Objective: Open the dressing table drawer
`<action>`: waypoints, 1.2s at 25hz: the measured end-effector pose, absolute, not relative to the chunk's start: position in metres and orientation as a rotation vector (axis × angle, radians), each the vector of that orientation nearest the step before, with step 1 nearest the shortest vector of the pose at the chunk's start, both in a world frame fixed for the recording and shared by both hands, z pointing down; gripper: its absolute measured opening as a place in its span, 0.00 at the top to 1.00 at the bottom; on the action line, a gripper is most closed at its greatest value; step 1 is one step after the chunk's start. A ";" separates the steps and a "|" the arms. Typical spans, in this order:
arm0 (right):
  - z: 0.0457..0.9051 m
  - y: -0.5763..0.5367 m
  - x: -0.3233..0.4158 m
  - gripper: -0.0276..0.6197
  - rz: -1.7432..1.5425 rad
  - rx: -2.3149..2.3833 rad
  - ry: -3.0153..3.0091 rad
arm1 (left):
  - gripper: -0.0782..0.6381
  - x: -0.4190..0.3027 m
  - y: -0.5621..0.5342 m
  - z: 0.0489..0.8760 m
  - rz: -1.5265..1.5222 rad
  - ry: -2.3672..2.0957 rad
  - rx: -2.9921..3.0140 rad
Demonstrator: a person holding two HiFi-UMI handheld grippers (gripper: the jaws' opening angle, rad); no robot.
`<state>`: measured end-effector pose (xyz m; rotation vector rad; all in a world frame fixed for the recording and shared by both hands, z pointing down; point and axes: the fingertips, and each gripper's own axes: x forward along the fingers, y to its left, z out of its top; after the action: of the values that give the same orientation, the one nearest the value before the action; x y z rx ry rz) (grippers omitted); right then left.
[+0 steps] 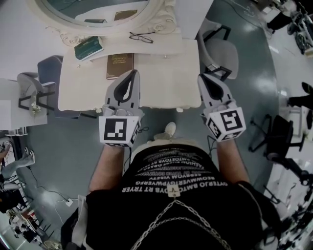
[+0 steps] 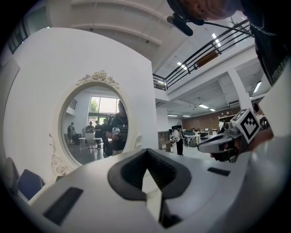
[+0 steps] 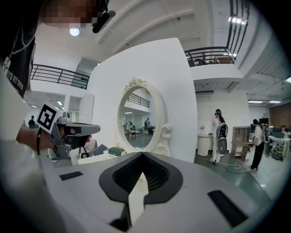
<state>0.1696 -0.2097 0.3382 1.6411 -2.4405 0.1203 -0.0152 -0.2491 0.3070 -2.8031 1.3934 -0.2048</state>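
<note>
Left gripper [image 1: 131, 76] and right gripper [image 1: 207, 81], head view: both are held out side by side over the near edge of the dressing table [image 1: 161, 78], with the 2 jaws of each pressed together on nothing. On the tabletop lie a brown book [image 1: 120, 65], a green book [image 1: 89, 48] and glasses [image 1: 142, 37], below the oval mirror [image 1: 98, 12]. The drawer sits under the near edge, and its front is not visible from above.

Left gripper view: the left gripper [image 2: 146, 170] has its pads meeting with nothing between them. It points level at the mirror [image 2: 93, 123], and the right gripper [image 2: 213, 144] is alongside. No drawer is in sight.

Right gripper view: the right gripper [image 3: 142, 175] is likewise closed and empty. The green book [image 3: 116, 151] and the left gripper [image 3: 84, 129] lie ahead.

Step in hand, as judged: the approach, with the drawer untouched. The next move probably calls for lowering 1 gripper to the front face, parting its jaws around the pull, clamping on it, then drawing it toward the person.
</note>
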 end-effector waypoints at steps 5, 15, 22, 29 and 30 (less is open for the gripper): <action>0.338 -0.226 0.175 0.95 0.100 1.598 -2.483 | 0.89 -0.011 -0.256 0.302 -0.217 1.437 -2.756; 0.362 -0.252 0.190 0.95 0.162 1.569 -2.472 | 0.89 -0.004 -0.268 0.319 -0.281 1.466 -2.761; 0.398 -0.276 0.180 0.95 0.249 1.562 -2.426 | 0.89 -0.007 -0.296 0.330 -0.284 1.461 -2.807; 0.430 -0.315 0.175 0.95 0.324 1.572 -2.364 | 0.89 -0.007 -0.348 0.335 -0.281 1.413 -2.859; 0.436 -0.320 0.175 0.95 0.342 1.574 -2.350 | 0.89 -0.007 -0.354 0.337 -0.288 1.407 -2.867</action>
<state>0.1752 -0.3200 0.4358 1.5741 -2.3497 0.3416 -0.0074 -0.3541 0.3370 -2.8669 1.4072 -0.2884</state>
